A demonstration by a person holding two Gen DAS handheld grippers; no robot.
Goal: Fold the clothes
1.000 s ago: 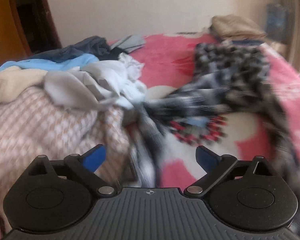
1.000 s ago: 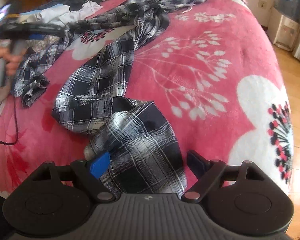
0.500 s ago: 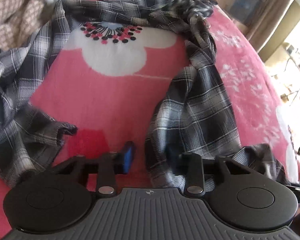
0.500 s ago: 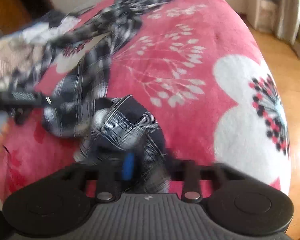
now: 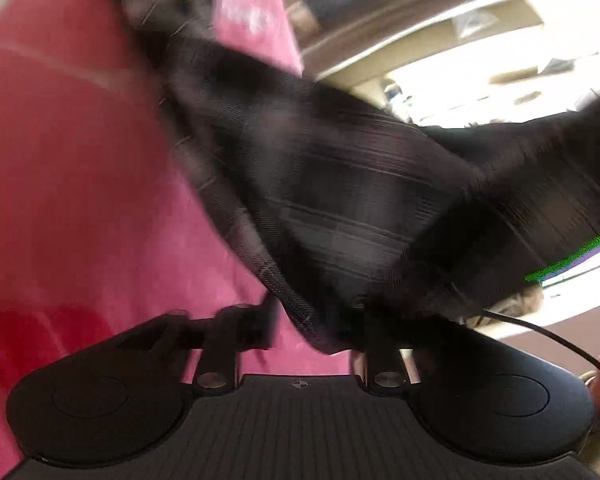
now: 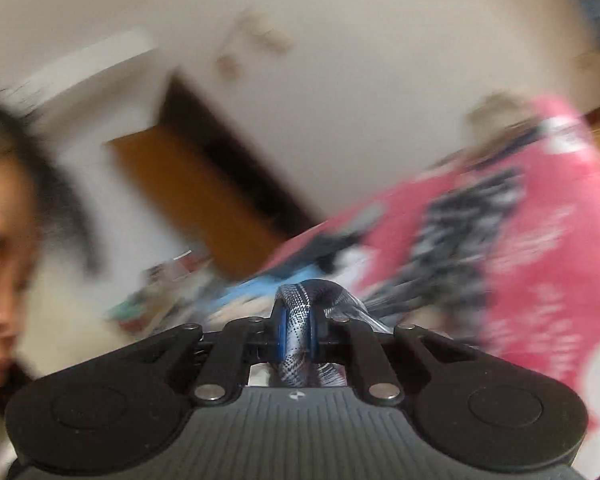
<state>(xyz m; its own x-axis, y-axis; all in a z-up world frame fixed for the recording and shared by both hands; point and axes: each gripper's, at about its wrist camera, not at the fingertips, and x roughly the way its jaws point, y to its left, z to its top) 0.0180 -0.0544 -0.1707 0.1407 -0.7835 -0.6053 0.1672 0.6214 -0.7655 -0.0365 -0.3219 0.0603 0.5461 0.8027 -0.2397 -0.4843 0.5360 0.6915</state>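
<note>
The black-and-white plaid shirt (image 5: 340, 200) hangs dark and blurred across the left wrist view, stretched up to the right above the pink bed (image 5: 80, 160). My left gripper (image 5: 312, 320) has its fingers narrowed around the shirt's lower edge; blur and cloth hide whether they clamp it. My right gripper (image 6: 298, 334) is shut on a bunched fold of the plaid shirt (image 6: 300, 312), raised well above the bed. The rest of the shirt (image 6: 460, 232) trails over the pink floral blanket (image 6: 540, 260) at right.
A pile of other clothes, with a light blue piece (image 6: 252, 288), lies at the bed's far side. An orange door (image 6: 188, 192) and a white wall are behind. The person's face (image 6: 0, 248) is at the left edge. A cable (image 5: 552, 340) runs at right.
My right gripper has shut on the shirt and swung up, now facing the wall. My left gripper has narrowed at the shirt's edge, and the cloth has risen off the bed.
</note>
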